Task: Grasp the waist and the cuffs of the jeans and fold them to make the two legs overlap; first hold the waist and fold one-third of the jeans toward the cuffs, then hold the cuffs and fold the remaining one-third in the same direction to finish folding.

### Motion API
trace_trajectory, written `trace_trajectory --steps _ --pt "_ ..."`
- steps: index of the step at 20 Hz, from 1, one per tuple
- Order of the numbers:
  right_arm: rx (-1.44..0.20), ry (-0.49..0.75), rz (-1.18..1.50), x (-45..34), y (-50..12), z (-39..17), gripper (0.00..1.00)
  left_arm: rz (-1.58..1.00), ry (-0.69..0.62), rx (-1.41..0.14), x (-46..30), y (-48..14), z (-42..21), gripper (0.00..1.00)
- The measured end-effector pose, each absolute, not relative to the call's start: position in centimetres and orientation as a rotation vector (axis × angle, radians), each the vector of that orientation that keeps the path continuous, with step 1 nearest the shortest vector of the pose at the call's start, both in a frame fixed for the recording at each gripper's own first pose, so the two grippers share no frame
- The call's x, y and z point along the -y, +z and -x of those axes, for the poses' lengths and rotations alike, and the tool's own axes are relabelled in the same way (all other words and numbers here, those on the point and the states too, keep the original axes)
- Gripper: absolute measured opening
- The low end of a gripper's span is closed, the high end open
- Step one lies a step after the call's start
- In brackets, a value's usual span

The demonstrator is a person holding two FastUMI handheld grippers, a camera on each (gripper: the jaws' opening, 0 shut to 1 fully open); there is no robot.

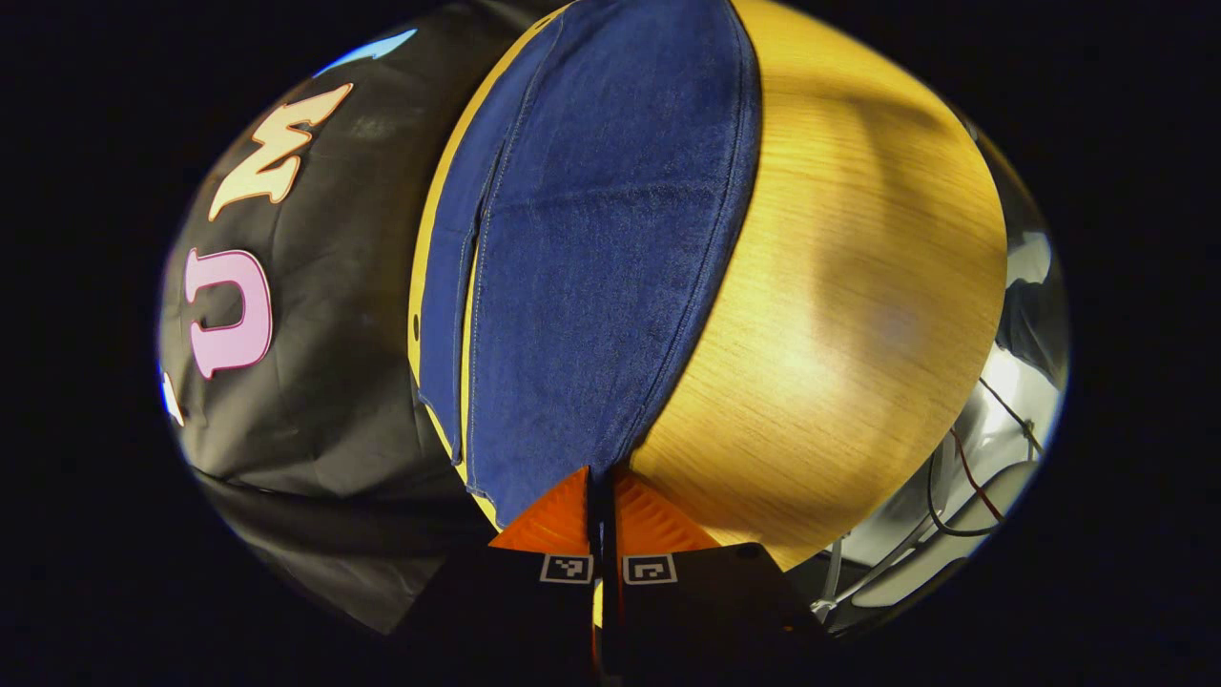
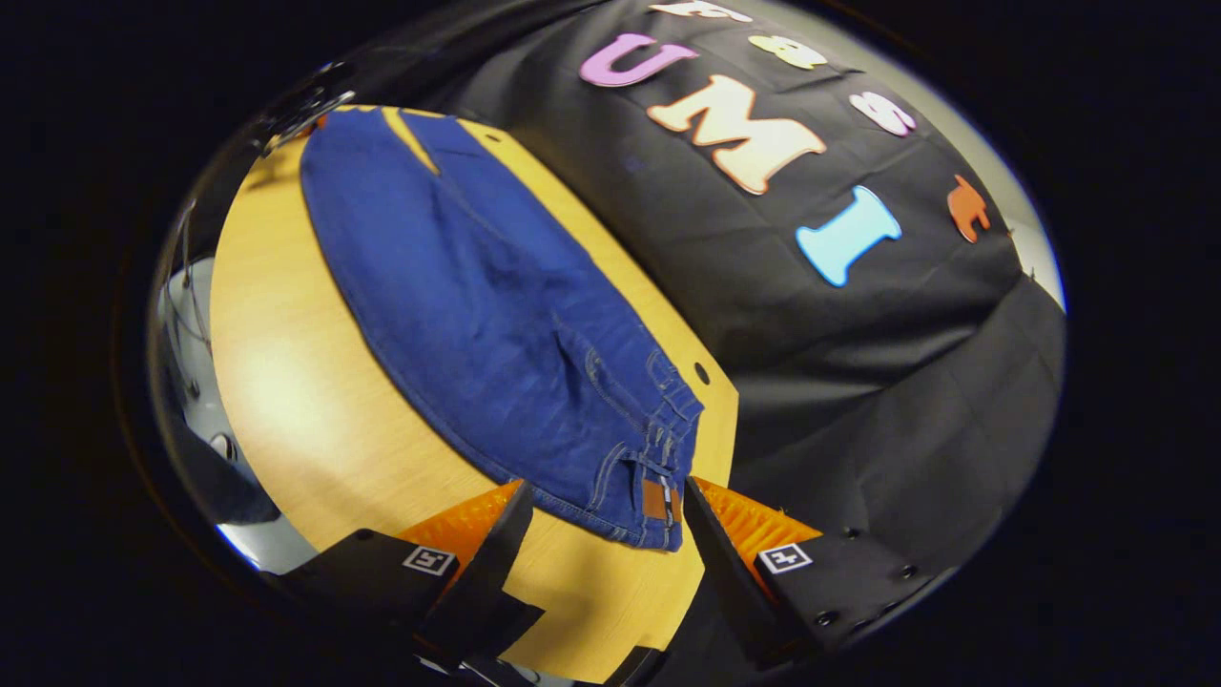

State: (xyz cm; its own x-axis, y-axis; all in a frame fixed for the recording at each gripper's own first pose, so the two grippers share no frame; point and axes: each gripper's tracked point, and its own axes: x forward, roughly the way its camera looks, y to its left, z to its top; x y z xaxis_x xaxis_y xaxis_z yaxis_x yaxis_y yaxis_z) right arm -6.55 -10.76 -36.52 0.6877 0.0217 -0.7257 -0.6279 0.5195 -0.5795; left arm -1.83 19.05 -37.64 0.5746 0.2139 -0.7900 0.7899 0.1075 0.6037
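Dark blue jeans (image 1: 601,239) lie flat along a wooden table (image 1: 839,315), close to its far edge. In the left gripper view the near leg's cuff corner runs straight into my left gripper (image 1: 601,474), whose fingers are pressed together on it. A second leg edge shows beside it toward the cloth wall. In the right gripper view the jeans (image 2: 496,315) stretch away from the waist, which carries a brown patch (image 2: 653,498). My right gripper (image 2: 606,487) is open, one finger on each side of that waist corner, just above the table (image 2: 286,401).
Black cloth wall (image 2: 858,382) hangs right behind the table's far edge. Cables and pale equipment (image 1: 963,477) sit past the table's near side. Bare wood stretches wide beside the jeans.
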Motion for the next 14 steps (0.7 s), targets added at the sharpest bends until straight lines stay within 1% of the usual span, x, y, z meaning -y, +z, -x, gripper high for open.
trace_trajectory --steps 4,7,9,10,14 --pt "-0.743 0.556 1.070 9.7 -39.3 7.1 0.99 -1.438 -0.518 -0.924 -19.0 -37.7 2.0 0.00" --pt "-0.775 0.618 1.122 9.5 -41.1 7.4 0.99 -1.439 -0.513 -0.928 -18.9 -37.6 2.0 0.00" --pt "-0.781 0.634 1.159 9.3 -41.7 7.0 0.99 -1.437 -0.507 -0.930 -18.9 -37.7 1.9 0.00" --pt "-0.787 0.634 1.164 9.3 -42.0 6.6 0.95 -1.435 -0.503 -0.931 -18.9 -37.8 1.9 0.00" --pt "-0.786 0.605 1.167 9.6 -43.3 4.5 0.89 -1.431 -0.494 -0.934 -18.9 -37.7 2.1 0.00"
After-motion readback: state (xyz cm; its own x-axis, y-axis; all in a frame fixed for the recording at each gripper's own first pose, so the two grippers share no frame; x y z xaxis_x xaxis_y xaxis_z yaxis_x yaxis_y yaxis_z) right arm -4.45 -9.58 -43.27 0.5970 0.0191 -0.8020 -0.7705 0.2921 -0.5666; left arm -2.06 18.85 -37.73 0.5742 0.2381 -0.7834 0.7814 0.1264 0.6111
